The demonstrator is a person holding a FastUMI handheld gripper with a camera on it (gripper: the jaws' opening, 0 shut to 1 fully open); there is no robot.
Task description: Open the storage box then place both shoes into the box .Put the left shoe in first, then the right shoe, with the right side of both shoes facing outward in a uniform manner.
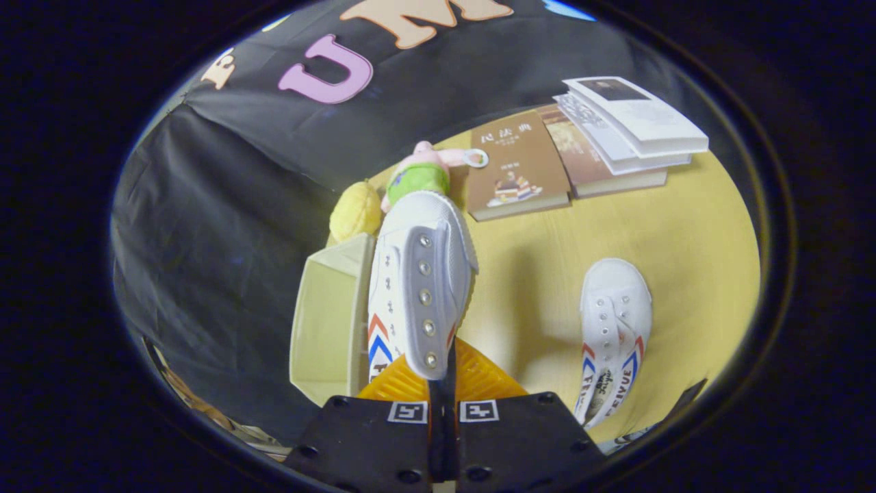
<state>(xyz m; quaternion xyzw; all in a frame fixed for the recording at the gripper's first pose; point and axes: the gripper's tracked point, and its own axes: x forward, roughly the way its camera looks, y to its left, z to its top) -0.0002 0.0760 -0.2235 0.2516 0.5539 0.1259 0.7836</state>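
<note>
Your gripper point(441, 383) is pinched narrow on what looks like only the eyelet flap of the held shoe point(419, 287), hanging beside the open storage box point(328, 322) at left, so it may swing or slip before clearing the rim.

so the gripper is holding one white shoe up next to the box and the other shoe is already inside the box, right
Not quite. In the gripper view the gripper is shut on one white shoe beside the box, but the other shoe lies on the yellow table, beyond the fingers, not inside the box.
</note>
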